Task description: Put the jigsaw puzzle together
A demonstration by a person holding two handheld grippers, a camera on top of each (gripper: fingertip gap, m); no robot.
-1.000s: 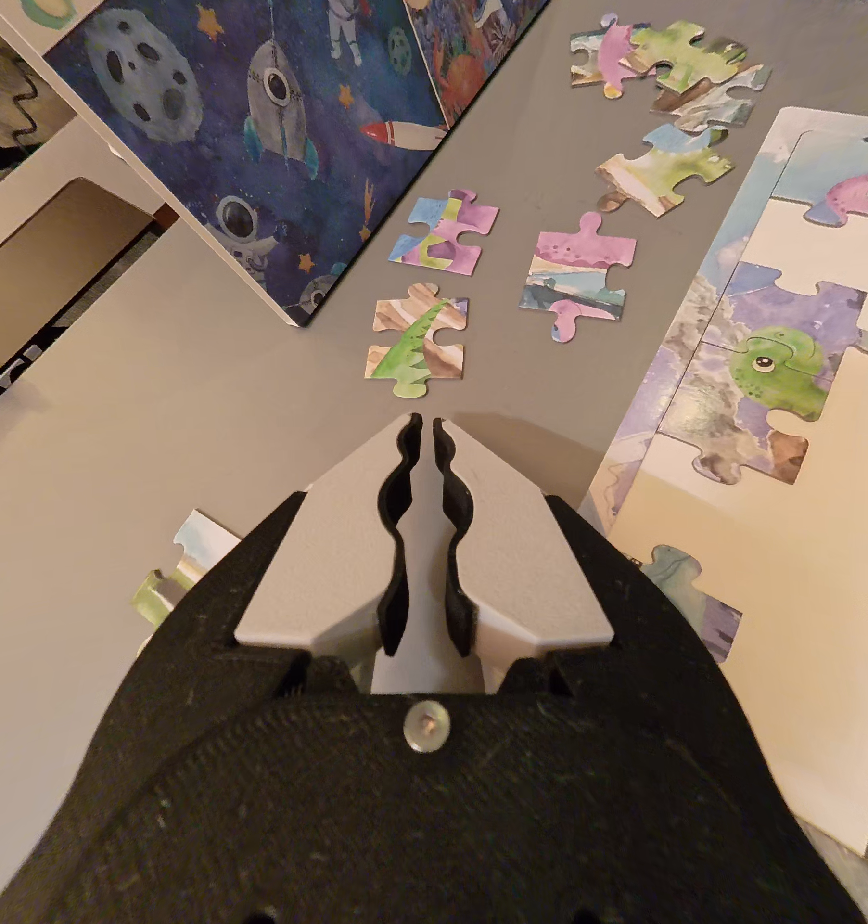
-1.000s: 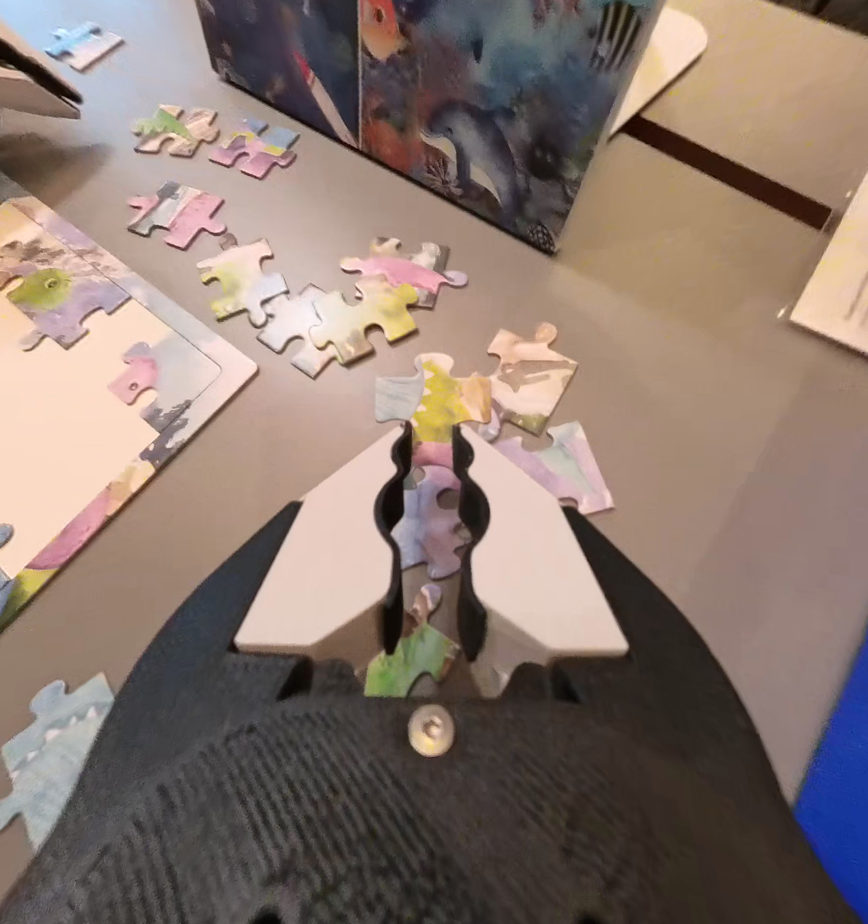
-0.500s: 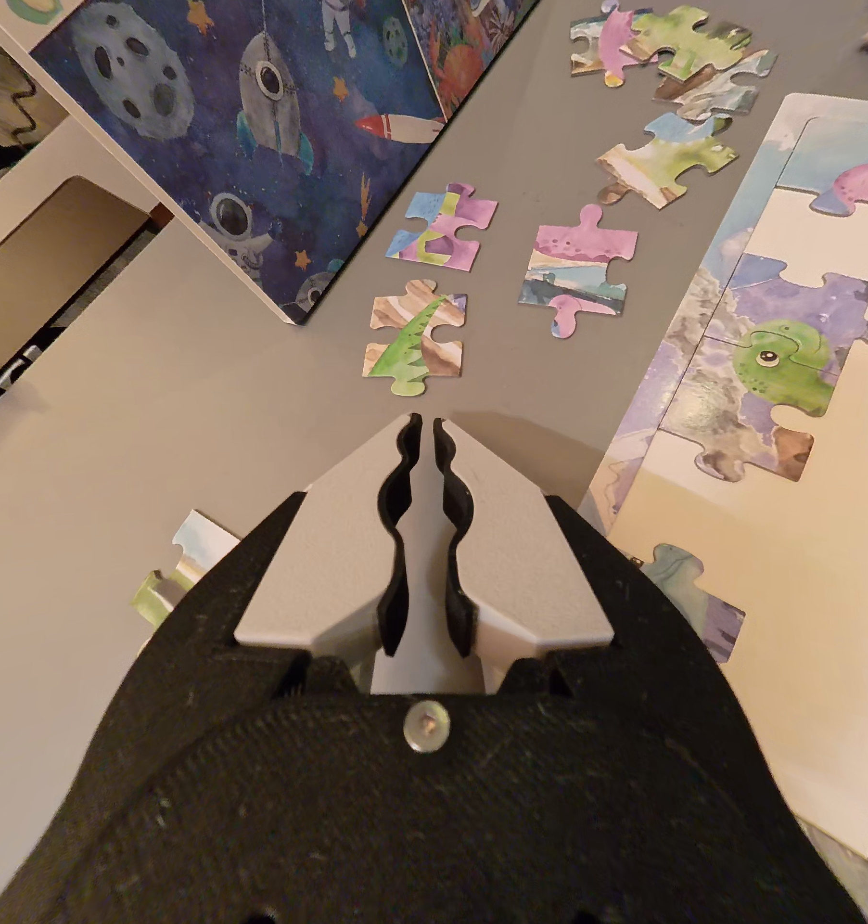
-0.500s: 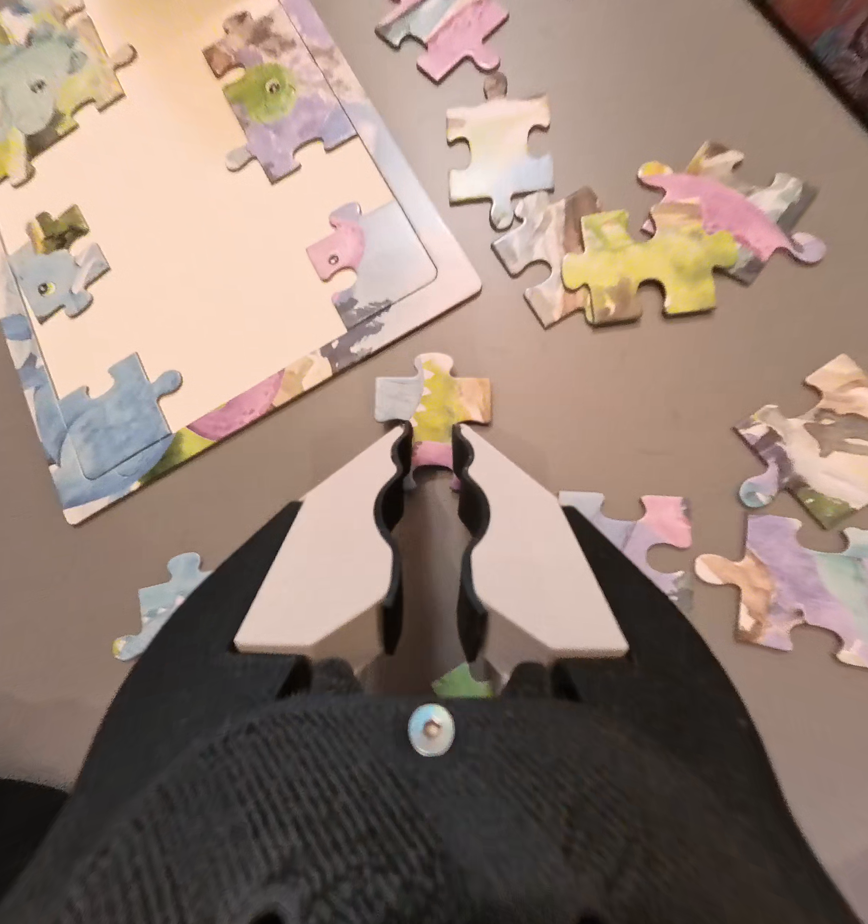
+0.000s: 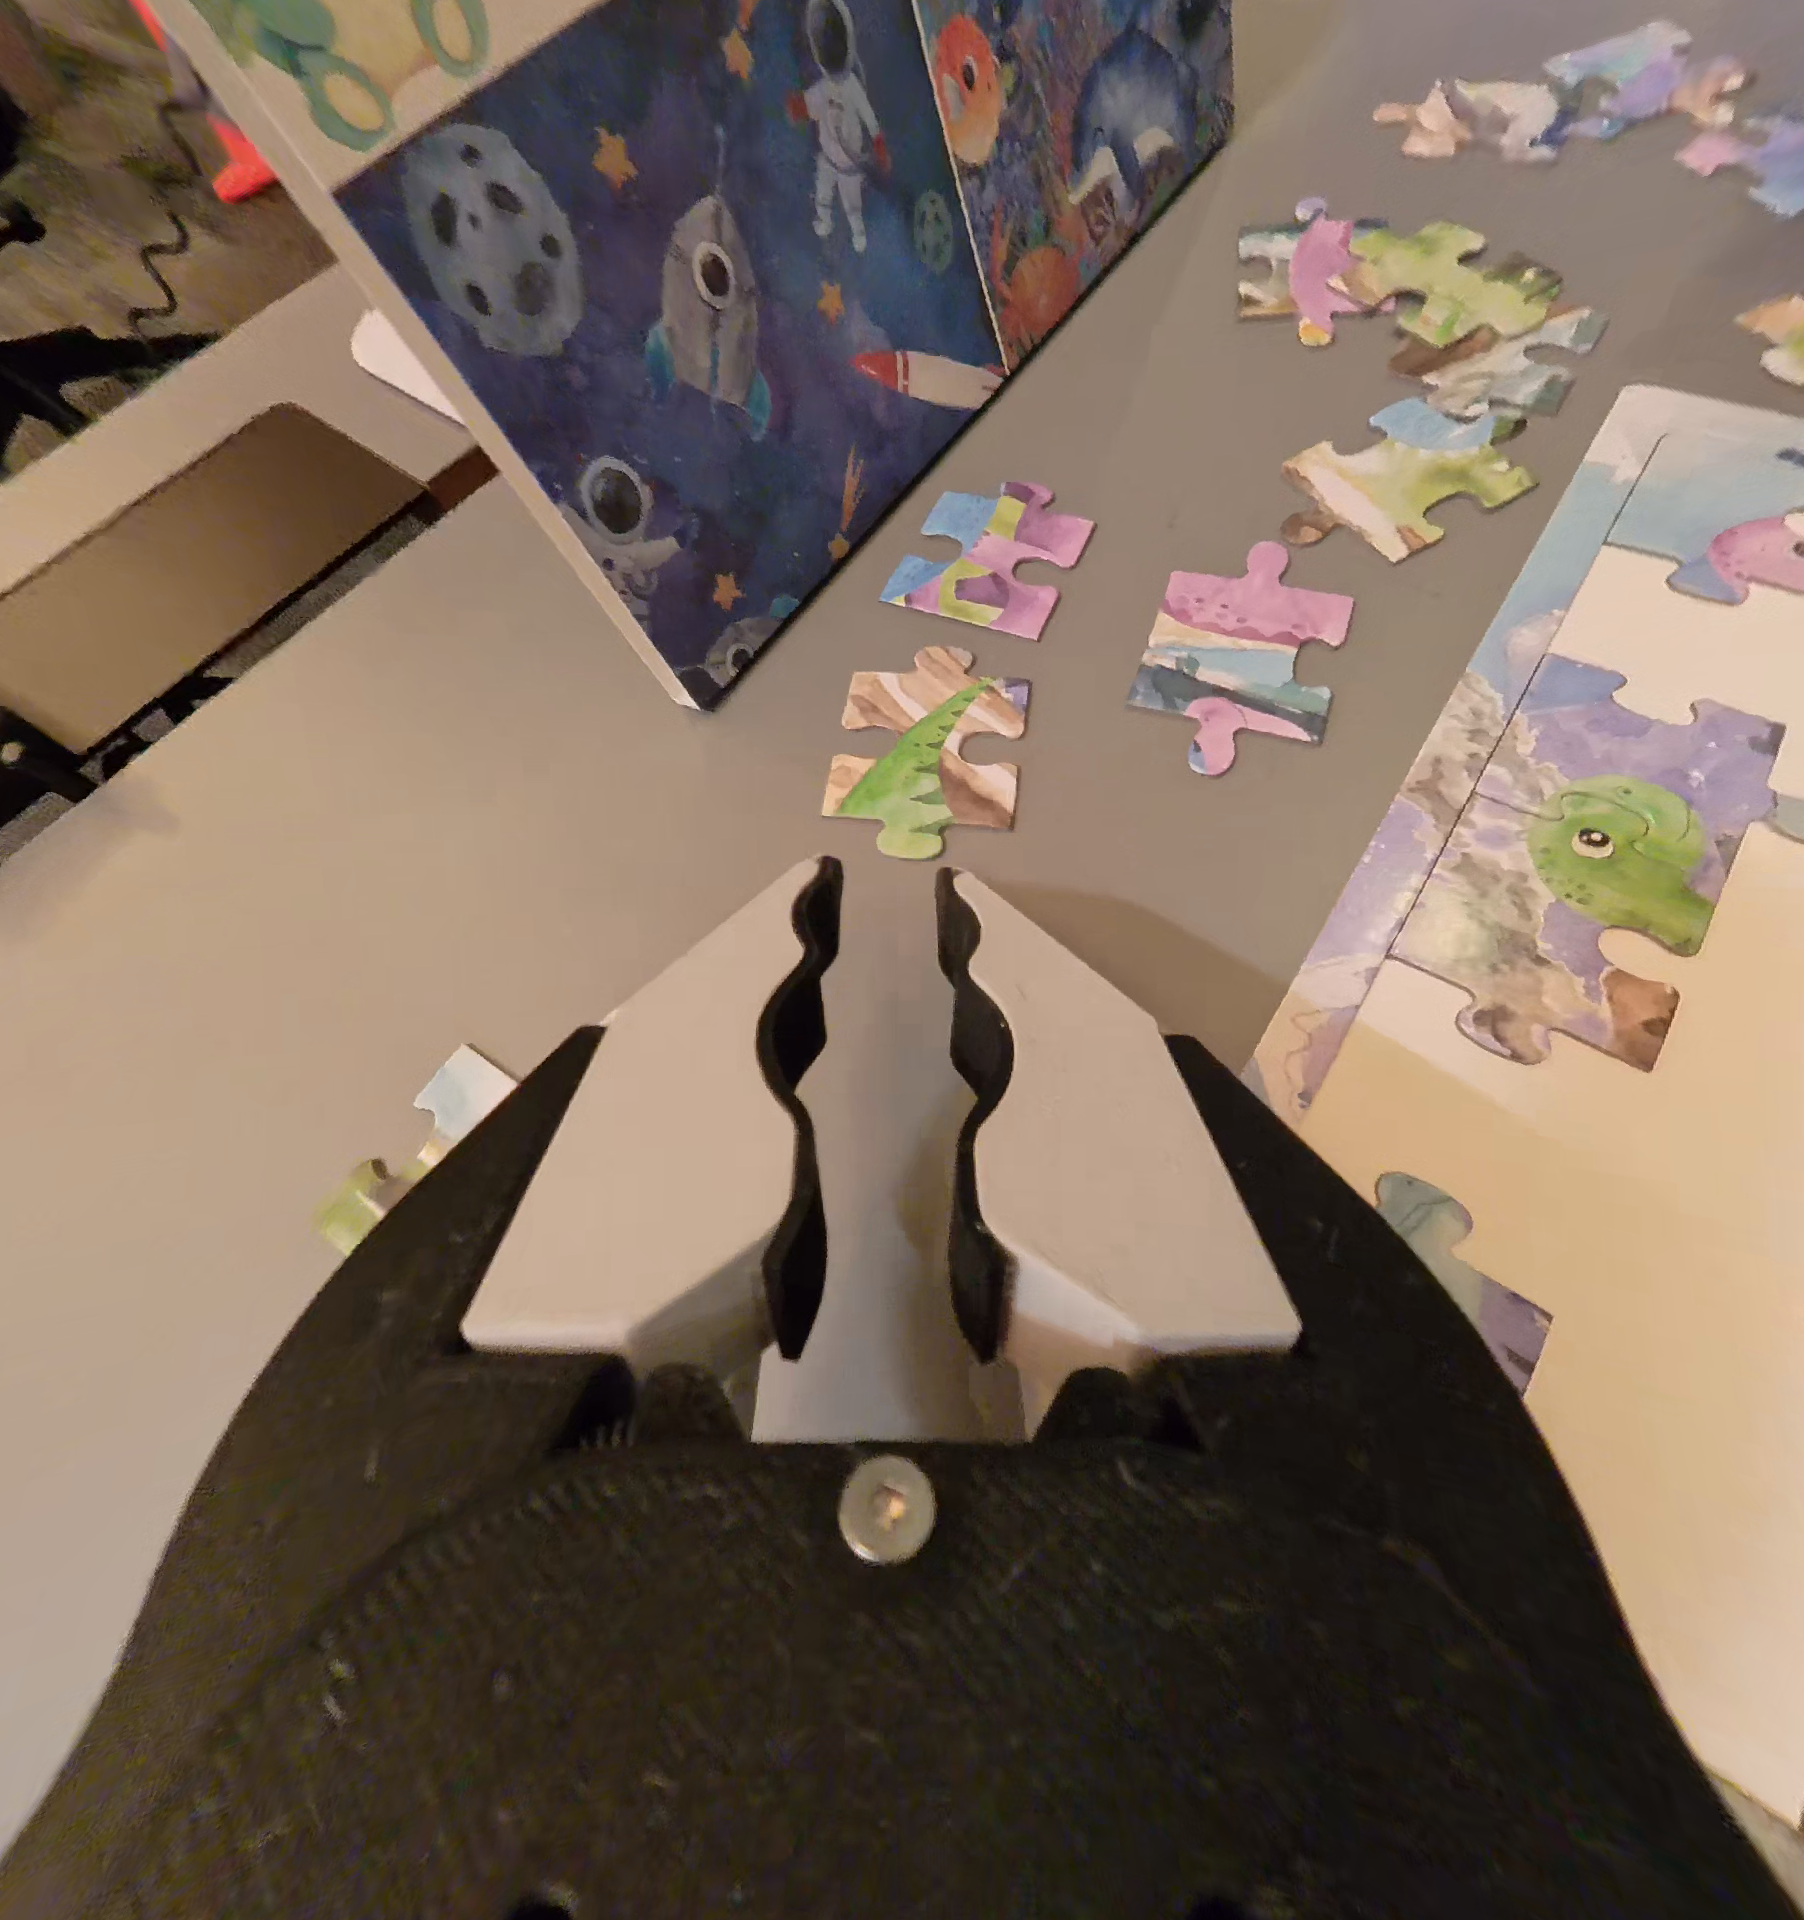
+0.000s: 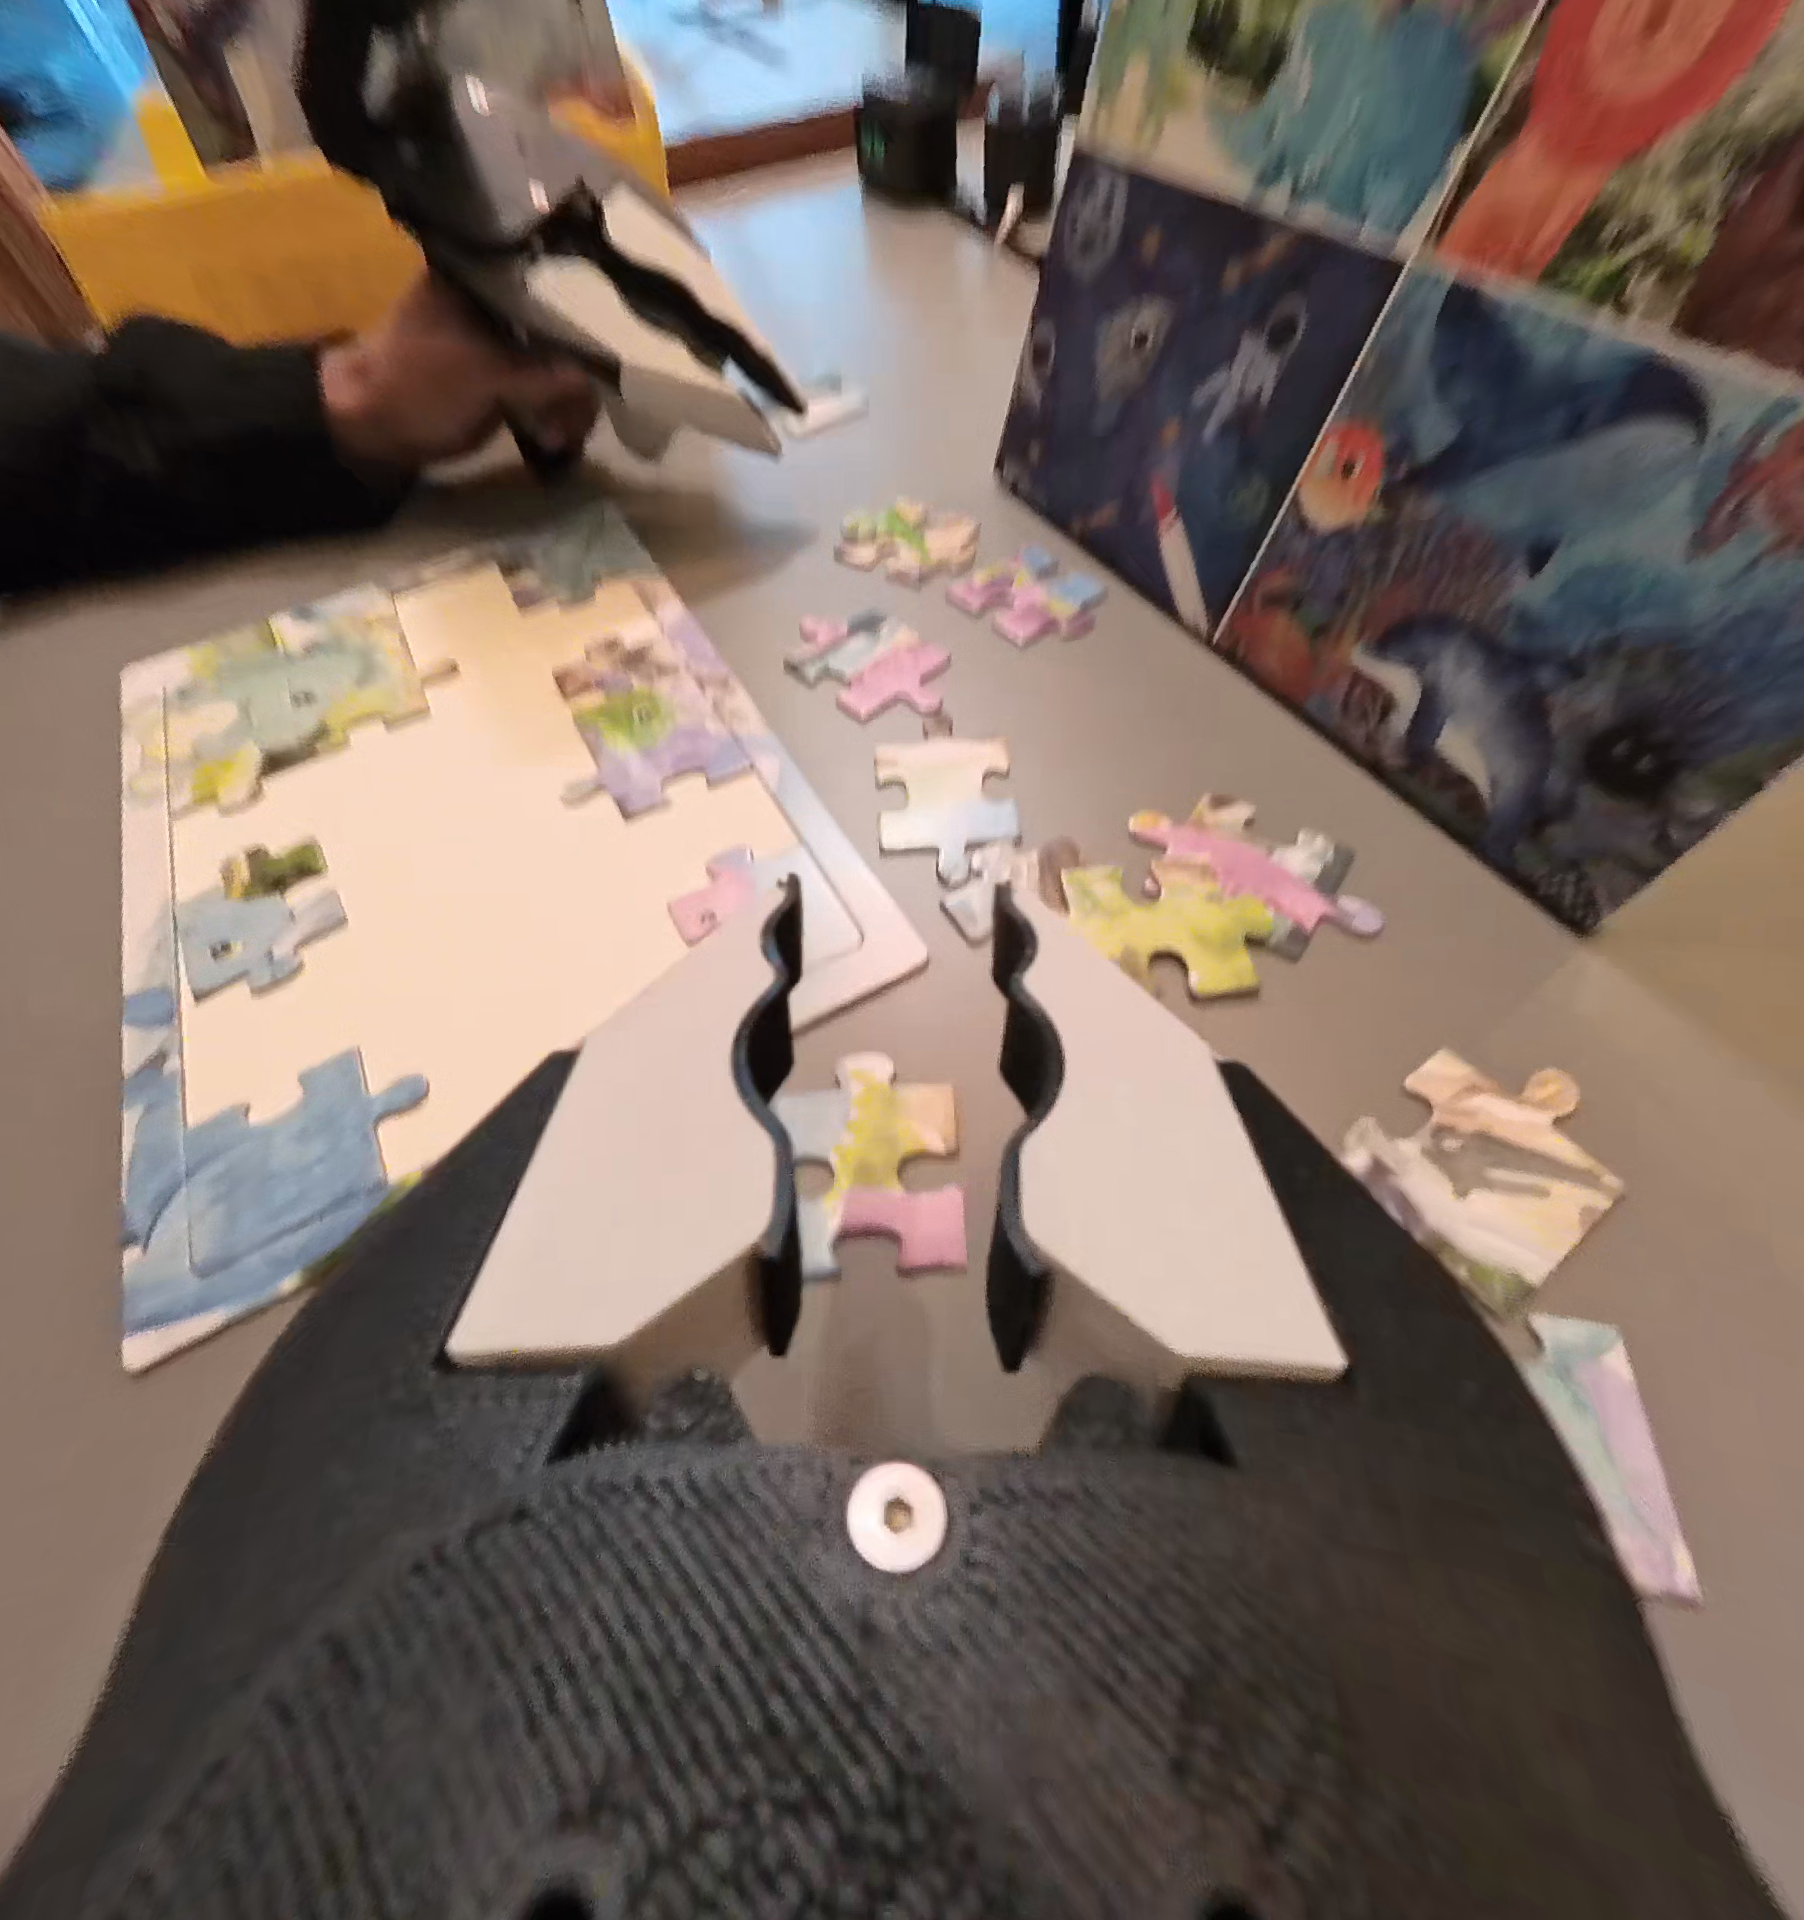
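The puzzle tray (image 6: pixel 482 831) lies on the grey table with several pieces set in it, and it also shows at the right of the left wrist view (image 5: pixel 1656 1299). My right gripper (image 6: pixel 896 899) is open and empty. A yellow-green, pink and blue piece (image 6: pixel 877 1164) lies flat on the table between its fingers, just right of the tray. My left gripper (image 5: pixel 885 873) is open by a narrow gap and empty, just short of a piece with a green tail (image 5: pixel 924 753). In the right wrist view the left gripper (image 6: pixel 773 410) is held by a hand above the tray's far side.
A picture box (image 5: pixel 690 312) stands at the back, also seen in the right wrist view (image 6: pixel 1449 520). Loose pieces lie between box and tray: a pink striped one (image 5: pixel 1241 655) and a blue-purple one (image 5: pixel 986 561). More pieces lie right of my right gripper (image 6: pixel 1480 1164). The left gripper's tips are roughly 30 cm from the right gripper's.
My right gripper opened and let go of the yellow-green piece, which now lies on the table between its fingers; the gripper tilted up. My left gripper's jaws opened a little.
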